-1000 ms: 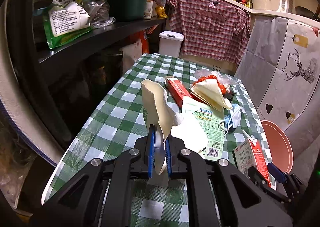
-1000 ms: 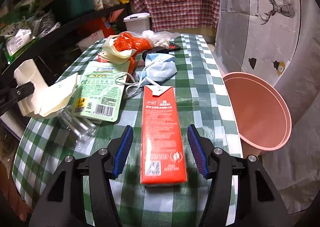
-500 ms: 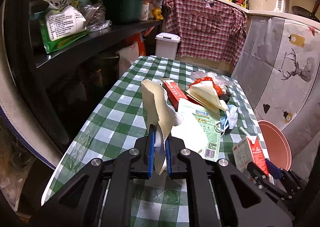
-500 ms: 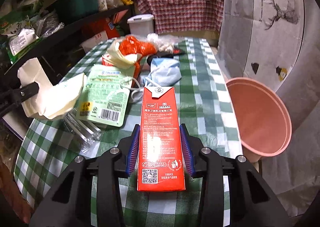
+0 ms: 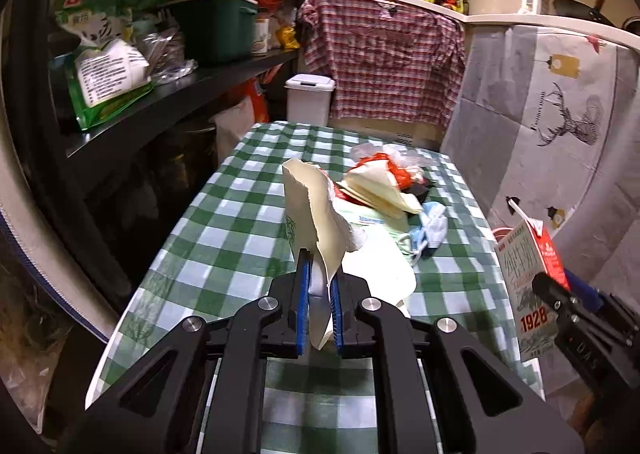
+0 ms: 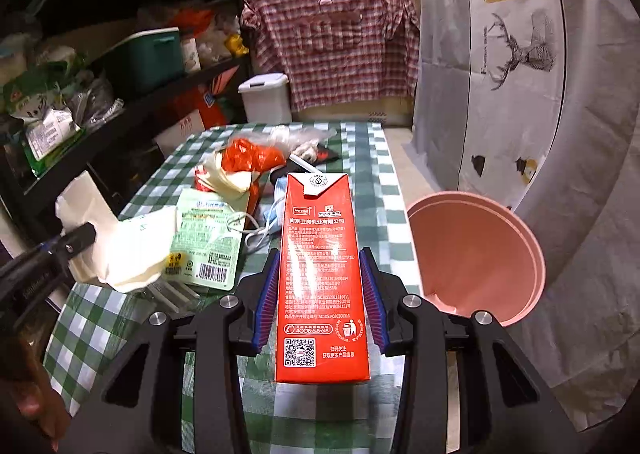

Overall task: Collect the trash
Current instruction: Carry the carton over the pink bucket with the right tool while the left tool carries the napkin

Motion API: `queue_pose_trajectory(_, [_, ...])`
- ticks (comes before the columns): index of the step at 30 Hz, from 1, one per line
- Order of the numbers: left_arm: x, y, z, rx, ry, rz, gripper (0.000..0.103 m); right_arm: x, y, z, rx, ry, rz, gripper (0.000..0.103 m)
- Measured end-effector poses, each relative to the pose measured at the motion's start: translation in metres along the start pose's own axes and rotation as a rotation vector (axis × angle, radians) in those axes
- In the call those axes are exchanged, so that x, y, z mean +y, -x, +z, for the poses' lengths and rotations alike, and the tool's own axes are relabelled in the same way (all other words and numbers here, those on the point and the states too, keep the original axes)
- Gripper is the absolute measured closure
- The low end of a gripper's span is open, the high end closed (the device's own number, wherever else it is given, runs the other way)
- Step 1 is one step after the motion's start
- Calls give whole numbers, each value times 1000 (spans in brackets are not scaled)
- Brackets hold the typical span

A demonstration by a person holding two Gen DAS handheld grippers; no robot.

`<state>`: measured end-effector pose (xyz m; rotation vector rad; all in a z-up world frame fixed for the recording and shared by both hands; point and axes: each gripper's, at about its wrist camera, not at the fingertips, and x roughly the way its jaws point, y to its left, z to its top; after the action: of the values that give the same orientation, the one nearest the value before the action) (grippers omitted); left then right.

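A green-checked worktop (image 5: 248, 221) stands beside dark shelving (image 5: 168, 93) crowded with packets. A plaid shirt (image 6: 332, 49) hangs behind; a deer-print cloth (image 6: 516, 53) covers what may be a wall.

**Words and Numbers You Can Read**

The tall red paper milk carton (image 5: 532, 278) has the big red number "1928" on its side. Its red back (image 6: 322, 278) has white Chinese words and a phone number, "4008-616-616".

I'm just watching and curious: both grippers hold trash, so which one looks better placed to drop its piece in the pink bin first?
Right. The right gripper grips the red carton right beside the pink bin; the left gripper, with crumpled paper, is farther away.
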<state>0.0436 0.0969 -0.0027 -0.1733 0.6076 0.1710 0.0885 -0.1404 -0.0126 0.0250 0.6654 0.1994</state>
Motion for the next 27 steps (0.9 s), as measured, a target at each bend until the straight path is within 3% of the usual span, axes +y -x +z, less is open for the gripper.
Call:
queue_pose_trajectory(5, [-15, 8, 2, -14, -23, -23, 93, -15, 24, 22, -29, -5, 22, 63])
queue_pose_trajectory(14, [-38, 15, 3, -27, -45, -56, 93, -63, 58, 53, -104, 32, -13, 63])
queue_pose_trajectory(27, [-70, 8, 4, -22, -59, -85, 93, -120, 50, 48, -145, 45, -107, 63])
